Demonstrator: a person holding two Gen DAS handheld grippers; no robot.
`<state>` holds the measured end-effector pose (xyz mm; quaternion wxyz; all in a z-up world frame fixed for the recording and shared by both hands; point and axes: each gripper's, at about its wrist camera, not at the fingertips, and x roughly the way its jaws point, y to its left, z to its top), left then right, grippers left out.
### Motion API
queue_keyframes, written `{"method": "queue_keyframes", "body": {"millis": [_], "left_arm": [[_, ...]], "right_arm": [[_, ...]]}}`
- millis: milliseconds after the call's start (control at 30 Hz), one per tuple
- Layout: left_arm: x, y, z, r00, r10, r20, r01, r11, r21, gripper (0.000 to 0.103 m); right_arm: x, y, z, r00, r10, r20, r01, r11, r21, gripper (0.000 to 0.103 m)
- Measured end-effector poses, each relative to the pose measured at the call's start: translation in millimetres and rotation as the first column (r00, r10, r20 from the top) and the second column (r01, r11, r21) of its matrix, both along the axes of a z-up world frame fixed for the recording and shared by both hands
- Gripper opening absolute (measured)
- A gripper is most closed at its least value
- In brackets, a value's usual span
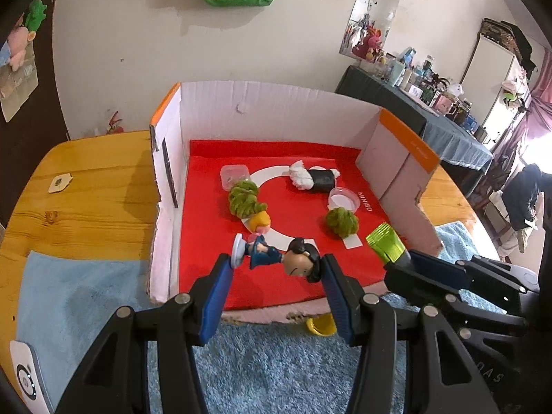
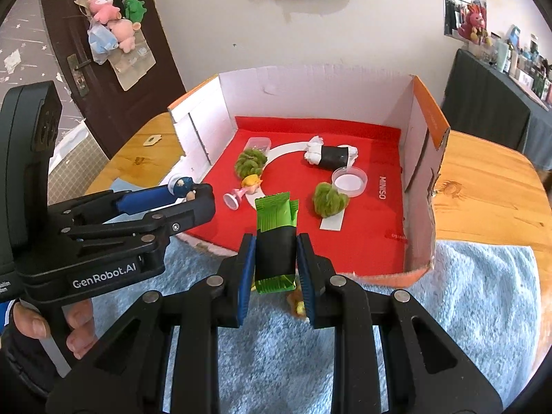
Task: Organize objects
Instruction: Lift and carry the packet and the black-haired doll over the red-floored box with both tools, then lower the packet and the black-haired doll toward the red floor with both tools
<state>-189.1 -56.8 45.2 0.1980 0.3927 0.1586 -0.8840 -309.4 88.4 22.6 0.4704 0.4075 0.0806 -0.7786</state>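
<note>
Left gripper [image 1: 277,269]: nearest to us in the left wrist view; its blue pads are clamped on a boy figurine [image 1: 279,255], one pad at the white round base, the other at the black-haired head, so the toy lies sideways between them.
Right gripper [image 2: 276,255]: we see it clenched on a green-and-black snack packet [image 2: 276,238], whose crimped green end sticks out past the fingertips.
Where both loads are: we hold them over the near, cut-down edge of the cardboard box [image 1: 276,103], just above its red liner [image 1: 207,214].
Blue towel [image 1: 276,362]: spread on the wooden table [image 1: 86,179] under both grippers; a small yellow piece [image 1: 322,324] lies on it just outside the box edge.
Inside the box: two green fuzzy balls [image 1: 245,200] [image 1: 341,220], a black-and-white sushi roll toy [image 1: 314,179], a round clear dish [image 1: 341,200], a square clear container [image 1: 234,176], and a blonde figurine [image 2: 246,188] lying on its side.
In the way: the blonde figurine lies just beyond the boy figurine; one green ball sits right of the packet's tip.
Hand [image 2: 51,331]: fingers wrapped on the left gripper's handle, seen from the right wrist.
</note>
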Motion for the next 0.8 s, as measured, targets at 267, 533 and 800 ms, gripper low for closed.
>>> {"method": "queue_keyframes", "body": {"millis": [267,533,800], "left_arm": [[-13.2,-10.6,-13.9,0.999,-0.012,0.034,0.01,0.999,0.031,0.055],[-21.0,-12.7,-29.3,0.996,-0.036,0.077,0.03,0.997,0.067,0.055],[-26.5,-16.5,-36.6,0.994,-0.038,0.102,0.032,0.998,0.06,0.055]], "right_arm": [[-14.3,-14.1,-9.4,1.0,0.002,0.018,-0.003,1.0,0.027,0.023],[-22.6,-27.6,-24.2,0.999,0.017,0.042,-0.019,0.998,0.06,0.023],[-32.4,-34.6,-35.7,0.998,0.023,0.064,-0.029,0.995,0.096,0.023]]}}
